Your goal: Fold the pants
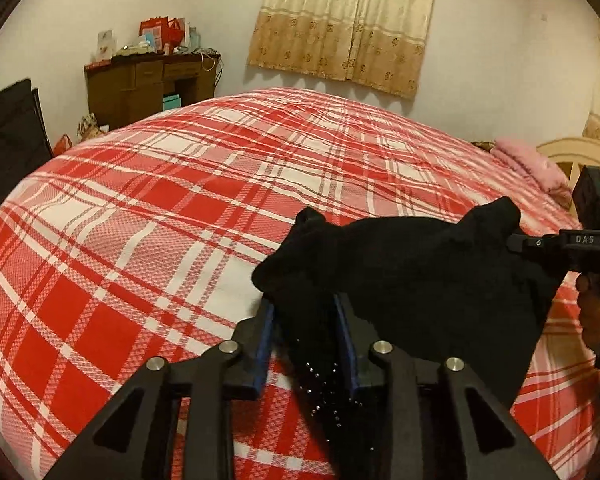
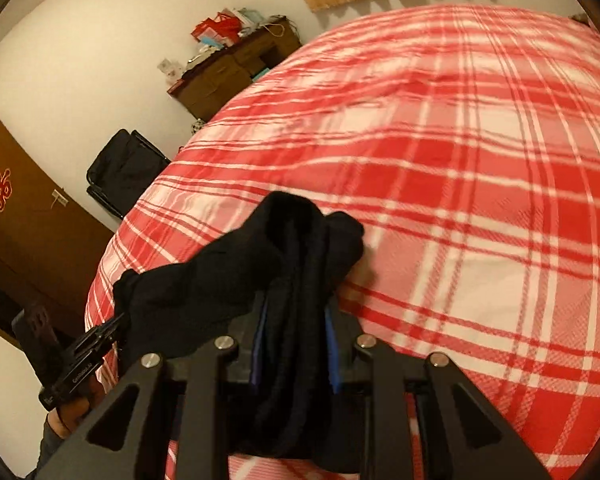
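Black pants [image 1: 419,272] hang bunched above a bed with a red and white plaid cover [image 1: 140,200], stretched between both grippers. My left gripper [image 1: 304,300] has its blue pads on either side of one end of the cloth, which fills the gap between them; small shiny studs show on the fabric below. My right gripper [image 2: 296,304] is shut on the other end of the pants [image 2: 204,280], with a thick fold rising over its fingertips. The right gripper [image 1: 515,240] shows at the right edge of the left wrist view, and the left gripper [image 2: 112,324] at the lower left of the right wrist view.
The plaid cover [image 2: 459,160] spreads wide beyond the pants. A pink cloth [image 1: 531,164] lies by the cream headboard [image 1: 571,152]. Past the bed's far side stand a cluttered wooden desk [image 1: 148,80] and a black chair [image 1: 8,132]. A brown door [image 2: 16,220] is at left.
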{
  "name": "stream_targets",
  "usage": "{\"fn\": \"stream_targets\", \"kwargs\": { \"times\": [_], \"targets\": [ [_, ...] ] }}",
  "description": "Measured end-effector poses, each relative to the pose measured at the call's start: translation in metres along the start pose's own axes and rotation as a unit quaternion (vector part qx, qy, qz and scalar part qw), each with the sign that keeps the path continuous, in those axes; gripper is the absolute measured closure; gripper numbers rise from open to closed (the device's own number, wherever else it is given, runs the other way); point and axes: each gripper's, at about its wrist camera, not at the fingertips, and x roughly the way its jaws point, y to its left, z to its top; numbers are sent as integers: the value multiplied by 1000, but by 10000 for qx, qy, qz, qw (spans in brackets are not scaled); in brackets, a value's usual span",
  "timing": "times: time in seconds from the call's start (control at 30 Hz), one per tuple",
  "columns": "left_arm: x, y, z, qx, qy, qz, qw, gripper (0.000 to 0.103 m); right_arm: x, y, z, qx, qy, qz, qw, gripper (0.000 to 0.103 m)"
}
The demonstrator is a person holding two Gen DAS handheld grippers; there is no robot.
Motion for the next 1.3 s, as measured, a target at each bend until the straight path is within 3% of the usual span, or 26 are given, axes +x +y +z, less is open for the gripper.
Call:
{"fn": "stream_targets", "kwargs": {
  "times": [0.2,0.6,0.77,0.93,1.03,1.3],
  "targets": [
    [2,-3,1,94,31,88,9999,66,-10,-2,-1,23,5,3,10000,75],
    [3,-9,-2,181,106,556,9982,26,-12,-14,-5,206,16,-153,9997,74],
    [4,-12,-5,126,154,720,9972,22,-13,-26,-11,335,85,-239,9991,65],
    [-1,-14,-10,69,197,838,9963,22,-15,-31,-16,488,29,-183,9986,64],
    [-11,-16,-15,12,198,850,9962,22,-18,-24,-19,352,-34,-413,9985,62],
    [-31,-24,-29,47,202,993,9948,22,-48,-14,-33,-202,-347,-1251,9913,38]
  ]
}}
